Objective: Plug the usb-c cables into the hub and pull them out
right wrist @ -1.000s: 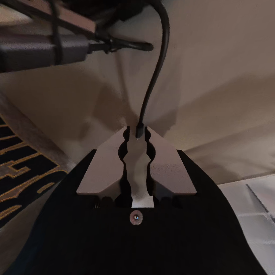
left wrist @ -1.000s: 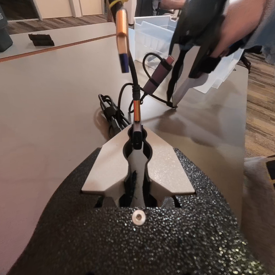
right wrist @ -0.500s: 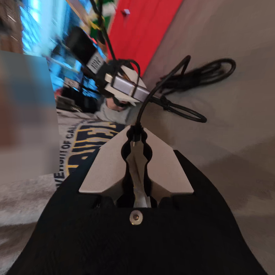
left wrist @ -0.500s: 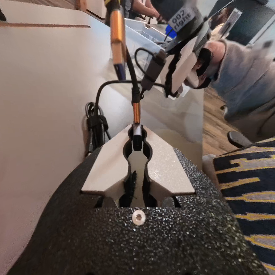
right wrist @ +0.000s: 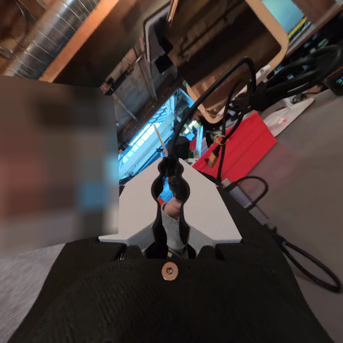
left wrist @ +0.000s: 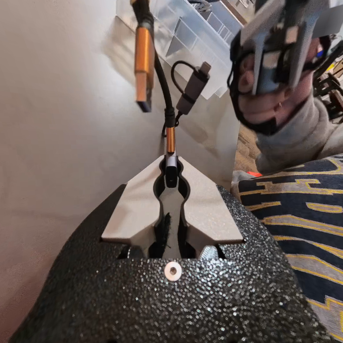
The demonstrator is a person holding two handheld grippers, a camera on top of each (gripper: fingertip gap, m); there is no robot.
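Note:
My left gripper (left wrist: 171, 165) is shut on the narrow grey hub (left wrist: 170, 173), seen end-on, and holds it up off the table. An orange-collared USB-C plug (left wrist: 170, 140) sits in the hub's far end. Its black braided cable rises to a dangling orange USB-A plug (left wrist: 143, 68). A grey adapter (left wrist: 193, 91) on a thin tether hangs beside it. My right gripper (right wrist: 170, 167) is shut on the plug of a thin black cable (right wrist: 204, 96) that arcs up and right. It also shows blurred in the left wrist view (left wrist: 274, 87), held by a hand, up and right of the hub.
A clear plastic bin (left wrist: 194, 37) stands on the beige table (left wrist: 65, 130) beyond the hub. In the right wrist view the orange plug (right wrist: 213, 157), a grey adapter (right wrist: 239, 194), a red flat object (right wrist: 241, 148) and a cable loop (right wrist: 315, 269) lie to the right. A person's patterned sweater (left wrist: 287, 213) is close at right. The tips of one gripper are about 12 cm away from the tips of the other.
My right gripper closed on the thin black cable's plug at the table and lifted it, swinging upward. My left gripper tilted and turned with the hub still in it.

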